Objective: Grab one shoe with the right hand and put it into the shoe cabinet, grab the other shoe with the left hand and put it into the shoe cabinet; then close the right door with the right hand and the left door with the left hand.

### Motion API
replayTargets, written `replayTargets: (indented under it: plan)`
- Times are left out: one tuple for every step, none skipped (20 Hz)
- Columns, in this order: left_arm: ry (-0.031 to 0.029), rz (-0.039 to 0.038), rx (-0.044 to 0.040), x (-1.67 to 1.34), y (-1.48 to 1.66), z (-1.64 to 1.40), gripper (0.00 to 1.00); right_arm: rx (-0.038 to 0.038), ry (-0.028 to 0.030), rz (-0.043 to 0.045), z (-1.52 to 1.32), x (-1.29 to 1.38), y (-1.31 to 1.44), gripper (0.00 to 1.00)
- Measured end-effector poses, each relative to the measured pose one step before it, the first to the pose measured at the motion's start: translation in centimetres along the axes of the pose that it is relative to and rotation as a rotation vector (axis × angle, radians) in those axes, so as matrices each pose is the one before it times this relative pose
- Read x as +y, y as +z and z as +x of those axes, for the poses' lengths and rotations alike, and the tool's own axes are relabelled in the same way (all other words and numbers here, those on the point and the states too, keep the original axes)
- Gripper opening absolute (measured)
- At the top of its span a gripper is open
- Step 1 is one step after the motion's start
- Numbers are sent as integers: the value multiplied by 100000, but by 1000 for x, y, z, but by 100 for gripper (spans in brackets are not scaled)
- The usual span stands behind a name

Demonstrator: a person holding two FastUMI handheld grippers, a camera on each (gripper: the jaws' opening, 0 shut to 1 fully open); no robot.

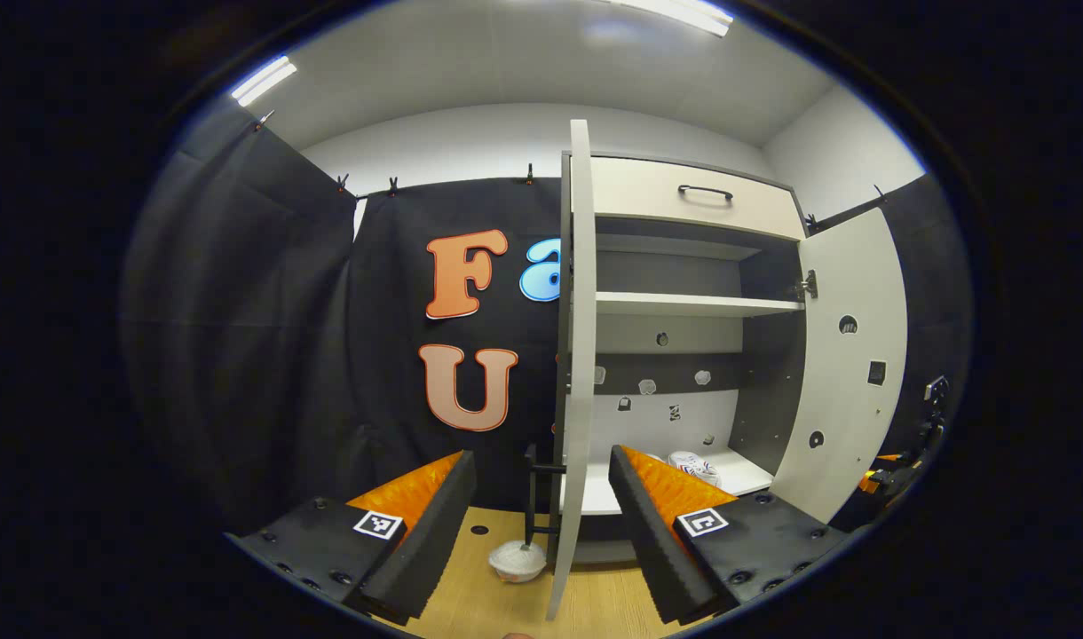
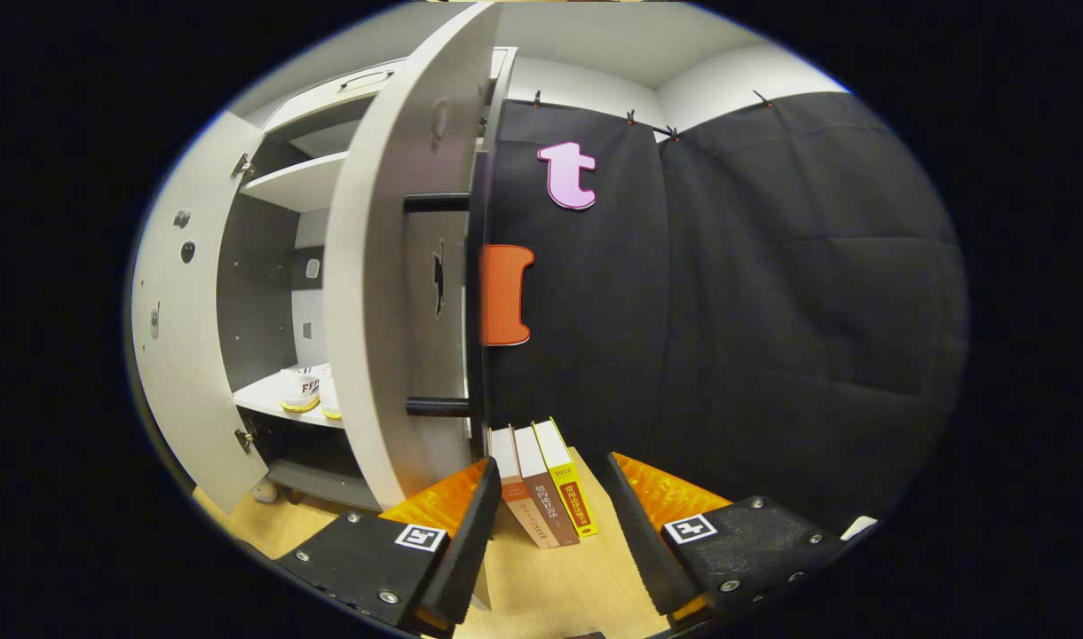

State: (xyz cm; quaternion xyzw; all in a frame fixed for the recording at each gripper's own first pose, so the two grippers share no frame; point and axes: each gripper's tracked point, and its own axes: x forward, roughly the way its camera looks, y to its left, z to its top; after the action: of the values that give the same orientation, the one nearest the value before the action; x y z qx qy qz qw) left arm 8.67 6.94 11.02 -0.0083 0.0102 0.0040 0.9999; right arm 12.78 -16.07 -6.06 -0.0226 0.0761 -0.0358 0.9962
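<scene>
The right gripper (image 2: 546,524) has its fingers spread apart, holding nothing. Between them, just ahead, 3 books (image 2: 541,484) stand on the floor. Left of the fingers the right door (image 2: 382,293) stands open; beyond it, 2 shoes (image 2: 306,390) sit on the cabinet's bottom shelf (image 2: 257,401).

One shoe cabinet (image 1: 683,266) with two open doors (image 1: 573,355), two shoes (image 2: 300,390) inside, three books (image 2: 541,484), one drawer (image 1: 692,200).

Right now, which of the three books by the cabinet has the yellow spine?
The book farthest from the cabinet door, on the outer right of the row; the other two spines are brownish.
</scene>
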Motion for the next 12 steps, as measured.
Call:
replayTargets:
  plan:
    - [93,-296,97,729,-179,-98,95,-381,-897,-288,-377,291,-119,72]
    - [-116,-300,-22,629,-124,-56,96,-159,-229,655,-342,567,-102,69]
    - [117,-285,273,625,-215,-55,96,-4,81,1173,-290,543,-192,68]
    - [-38,-339,340,636,-291,18,95,84,470,1126,-114,627,-68,67]
    - [-55,-319,236,489,-122,-85,95,147,661,589,-31,726,-46,67]
    - [4,-155,112,547,-57,-45,96,-172,505,-92,-139,795,-38,67]
    - [-98,164,-78,494,-10,-41,95,-675,268,-449,62,783,238,67]
    - [64,326,-86,420,-106,25,95,-473,641,-427,40,826,15,67]
    - [-90,340,-138,456,7,25,95,-207,1118,68,76,968,72,67]
    - [-53,290,-168,280,-86,148,95,52,1421,546,73,1086,-75,67]
    - [-72,190,35,213,-103,40,95,106,1636,344,150,1110,22,67]
    - [69,77,194,348,-268,-135,96,-81,1560,-242,261,1043,39,67]
